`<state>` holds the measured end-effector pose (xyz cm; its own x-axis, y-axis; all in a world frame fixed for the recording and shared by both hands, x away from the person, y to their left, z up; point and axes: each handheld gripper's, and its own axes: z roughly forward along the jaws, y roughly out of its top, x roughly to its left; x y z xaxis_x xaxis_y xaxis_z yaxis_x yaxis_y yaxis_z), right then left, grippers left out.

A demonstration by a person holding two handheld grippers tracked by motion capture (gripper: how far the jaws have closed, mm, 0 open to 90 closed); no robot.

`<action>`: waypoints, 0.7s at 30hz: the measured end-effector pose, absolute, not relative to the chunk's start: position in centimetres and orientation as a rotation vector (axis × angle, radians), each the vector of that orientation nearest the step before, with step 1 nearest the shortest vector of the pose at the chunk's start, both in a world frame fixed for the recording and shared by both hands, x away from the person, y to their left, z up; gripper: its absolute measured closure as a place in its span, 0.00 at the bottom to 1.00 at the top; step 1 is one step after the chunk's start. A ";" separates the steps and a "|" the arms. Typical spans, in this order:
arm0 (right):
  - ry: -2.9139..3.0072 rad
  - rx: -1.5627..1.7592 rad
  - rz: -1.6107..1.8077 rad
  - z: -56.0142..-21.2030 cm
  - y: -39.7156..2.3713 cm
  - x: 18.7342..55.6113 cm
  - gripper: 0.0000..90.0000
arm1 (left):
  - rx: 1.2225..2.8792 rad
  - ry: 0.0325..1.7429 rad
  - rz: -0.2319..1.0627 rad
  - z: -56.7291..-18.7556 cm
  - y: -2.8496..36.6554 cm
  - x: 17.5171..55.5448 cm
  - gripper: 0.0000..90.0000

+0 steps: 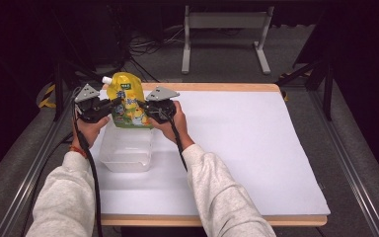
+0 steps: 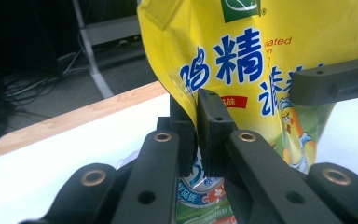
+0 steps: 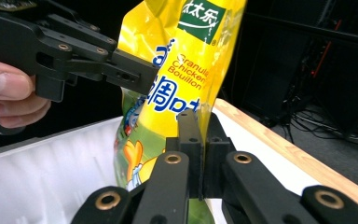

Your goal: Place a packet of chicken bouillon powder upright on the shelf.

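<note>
Left gripper (image 2: 197,135): clamped on bouillon pouch (image 1: 127,101), 9 o'clock edge.
Right gripper (image 3: 199,140): clamped, 3 o'clock edge.
Risk: thin edge could slip, missing the plastic tub (image 1: 126,159).

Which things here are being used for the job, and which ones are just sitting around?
Being used:
- yellow pouch, pinched at both edges
- left tongs
- right tongs
- clear tub under the pouch

Just sitting around:
- white sheet covering the table
- metal stand behind the table
</note>
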<state>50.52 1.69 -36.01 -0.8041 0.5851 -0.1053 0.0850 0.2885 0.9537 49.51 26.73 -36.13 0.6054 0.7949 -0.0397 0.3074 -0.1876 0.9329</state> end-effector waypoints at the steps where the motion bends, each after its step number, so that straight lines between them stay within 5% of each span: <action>1: 2.133 0.595 1.535 -36.0 1.8 50.4 0.99 | 1.756 0.907 0.554 -36.2 27.1 49.4 0.94; 21: 2.247 0.647 1.421 -37.4 2.7 50.2 0.99 | 1.780 0.876 0.560 -36.8 27.4 48.1 0.98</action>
